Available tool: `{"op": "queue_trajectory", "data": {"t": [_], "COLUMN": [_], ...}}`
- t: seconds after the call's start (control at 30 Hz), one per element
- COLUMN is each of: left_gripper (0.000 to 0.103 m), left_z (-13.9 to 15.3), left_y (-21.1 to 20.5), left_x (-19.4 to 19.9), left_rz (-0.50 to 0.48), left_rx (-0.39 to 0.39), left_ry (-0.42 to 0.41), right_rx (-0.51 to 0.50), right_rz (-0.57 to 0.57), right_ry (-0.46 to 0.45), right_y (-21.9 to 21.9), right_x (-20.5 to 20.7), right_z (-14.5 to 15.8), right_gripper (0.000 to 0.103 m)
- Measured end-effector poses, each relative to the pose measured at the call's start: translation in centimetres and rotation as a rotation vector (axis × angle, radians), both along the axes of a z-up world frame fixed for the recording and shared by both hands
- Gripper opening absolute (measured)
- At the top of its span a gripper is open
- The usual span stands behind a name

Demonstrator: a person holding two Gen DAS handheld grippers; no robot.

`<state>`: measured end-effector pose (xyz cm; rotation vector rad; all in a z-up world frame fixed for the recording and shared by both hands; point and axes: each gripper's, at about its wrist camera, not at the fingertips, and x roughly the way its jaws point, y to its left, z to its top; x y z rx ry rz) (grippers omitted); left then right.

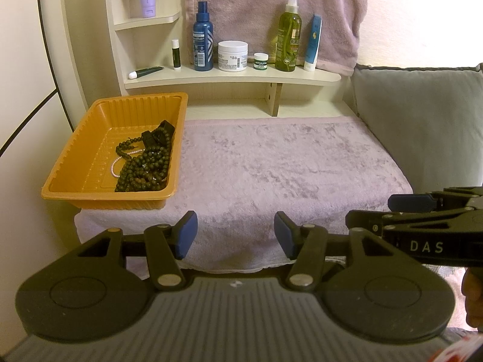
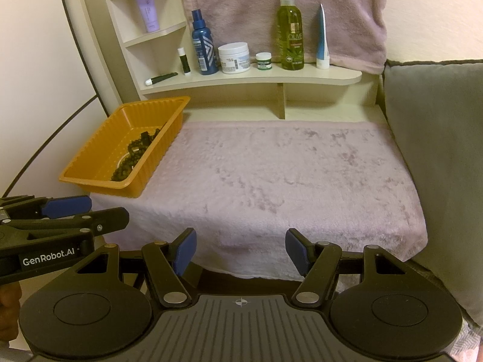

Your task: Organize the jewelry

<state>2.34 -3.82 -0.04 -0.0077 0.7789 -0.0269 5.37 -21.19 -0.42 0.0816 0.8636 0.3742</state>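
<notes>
The beads (image 1: 145, 161) lay heaped in the orange tray (image 1: 75, 163) with a pale strand (image 1: 116, 166), at the desk's left rear corner. The towel (image 1: 271, 166) beside it was bare. I held my left tool (image 1: 235, 235) and right tool (image 2: 240, 249) low at the near edge, both spread apart and carrying nothing. This fitted either jewelry gathered in or awaiting laying out; I couldn't judge which.

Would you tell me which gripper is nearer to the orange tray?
Left. The left gripper sits open just right of the orange tray's near corner; the right gripper, also open, is farther right.
</notes>
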Motion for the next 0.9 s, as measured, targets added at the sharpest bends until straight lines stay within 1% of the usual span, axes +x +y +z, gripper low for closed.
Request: {"op": "queue_trajectory", "data": {"t": [0.9], "left_gripper": [0.054], "left_z": [0.19], "left_y": [0.05], "left_x": [-0.05], "left_rz": [0.005], "left_rx": [0.0], "left_ry": [-0.017], "right_rx": [0.0], "right_rz": [0.002], "right_ry": [-0.002], "right_y": [0.03], "right_x": [0.04], "right_z": [0.01], "right_gripper": [0.065]}}
